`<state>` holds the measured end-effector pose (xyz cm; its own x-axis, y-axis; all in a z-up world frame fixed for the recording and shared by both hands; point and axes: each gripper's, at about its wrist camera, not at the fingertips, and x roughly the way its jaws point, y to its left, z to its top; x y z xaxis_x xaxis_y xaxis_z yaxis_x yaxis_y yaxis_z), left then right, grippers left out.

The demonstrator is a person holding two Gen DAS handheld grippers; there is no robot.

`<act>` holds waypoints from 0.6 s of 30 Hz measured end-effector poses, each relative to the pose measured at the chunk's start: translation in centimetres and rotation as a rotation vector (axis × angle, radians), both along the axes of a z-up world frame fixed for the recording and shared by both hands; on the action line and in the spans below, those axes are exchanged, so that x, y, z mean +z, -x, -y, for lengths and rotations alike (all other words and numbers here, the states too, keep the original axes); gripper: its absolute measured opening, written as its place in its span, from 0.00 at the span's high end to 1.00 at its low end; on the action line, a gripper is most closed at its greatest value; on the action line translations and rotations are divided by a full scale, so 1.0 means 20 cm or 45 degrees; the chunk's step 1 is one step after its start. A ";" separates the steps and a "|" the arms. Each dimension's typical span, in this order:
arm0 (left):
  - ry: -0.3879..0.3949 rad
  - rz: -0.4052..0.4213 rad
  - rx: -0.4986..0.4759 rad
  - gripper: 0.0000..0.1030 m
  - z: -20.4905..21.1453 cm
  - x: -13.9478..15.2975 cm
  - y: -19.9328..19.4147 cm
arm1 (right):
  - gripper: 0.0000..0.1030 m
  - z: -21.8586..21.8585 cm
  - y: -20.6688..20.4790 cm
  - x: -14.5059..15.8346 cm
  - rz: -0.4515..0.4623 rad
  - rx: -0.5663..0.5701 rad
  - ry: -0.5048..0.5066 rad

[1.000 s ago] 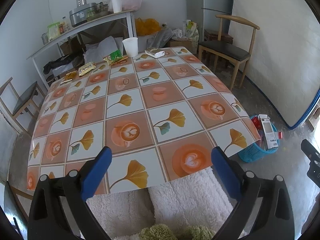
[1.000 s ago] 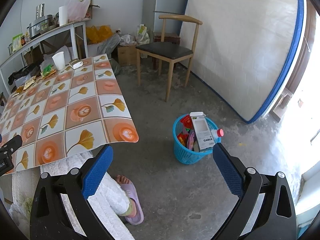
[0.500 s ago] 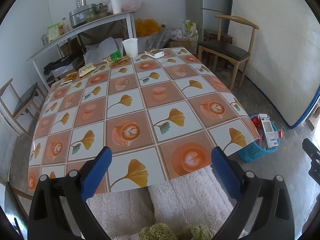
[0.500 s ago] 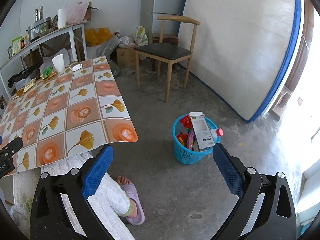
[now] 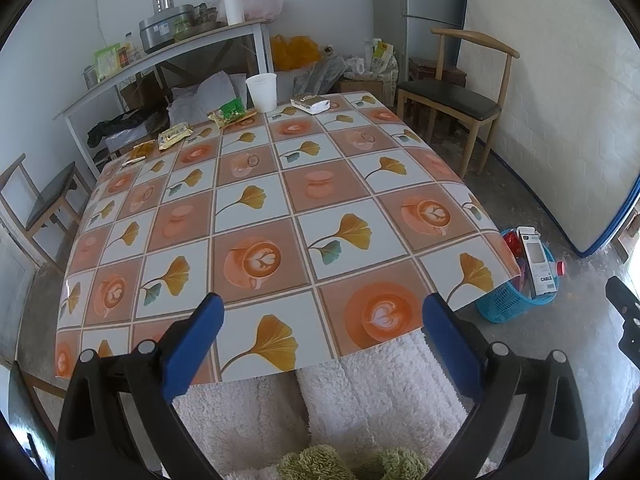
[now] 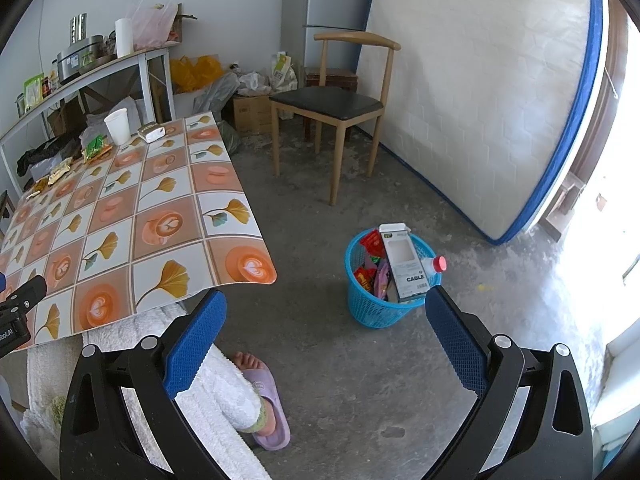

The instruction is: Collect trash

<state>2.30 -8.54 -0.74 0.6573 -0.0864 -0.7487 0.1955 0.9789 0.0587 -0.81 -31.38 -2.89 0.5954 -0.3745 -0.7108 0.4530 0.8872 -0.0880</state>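
Note:
Trash lies along the far edge of the patterned table point(image 5: 280, 184): a white paper cup point(image 5: 261, 92), a silver wrapper point(image 5: 310, 103), a green snack packet point(image 5: 231, 112) and yellow wrappers point(image 5: 174, 135). My left gripper point(image 5: 320, 316) hangs open over the near table edge with nothing between its fingers. A blue basket point(image 6: 380, 304) on the floor holds a white cable box point(image 6: 404, 264), a bottle and wrappers. My right gripper point(image 6: 324, 320) is open above the floor, just in front of the basket. The cup point(image 6: 118, 126) and wrappers also show in the right wrist view.
A wooden chair point(image 6: 336, 104) stands right of the table's far end and another chair point(image 5: 44, 196) to its left. A mattress point(image 6: 480, 100) leans on the right wall. A cluttered shelf point(image 5: 168, 48) sits behind the table. The person's white-clad legs point(image 6: 208, 384) and a slippered foot point(image 6: 264, 400) are below.
Both views have shifted very slightly; both grippers stay open and hold nothing. Nothing on the table or in the basket has moved.

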 end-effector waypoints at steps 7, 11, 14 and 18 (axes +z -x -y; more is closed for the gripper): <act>0.001 -0.008 0.000 0.05 -0.01 0.00 0.00 | 0.07 -0.01 0.00 0.00 0.001 -0.005 -0.001; 0.001 -0.008 -0.002 0.05 -0.02 0.00 -0.01 | 0.07 -0.01 0.00 0.00 0.001 -0.006 -0.002; 0.001 -0.012 -0.003 0.05 -0.02 0.00 0.00 | 0.07 -0.01 0.00 0.00 0.001 -0.008 -0.001; 0.001 -0.012 -0.004 0.05 -0.02 0.00 0.00 | 0.07 -0.01 0.00 0.00 -0.002 -0.007 -0.001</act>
<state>2.38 -8.19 -0.84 0.6502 -0.0887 -0.7546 0.1991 0.9783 0.0565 -0.81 -31.22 -2.80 0.5923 -0.3772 -0.7120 0.4576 0.8848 -0.0880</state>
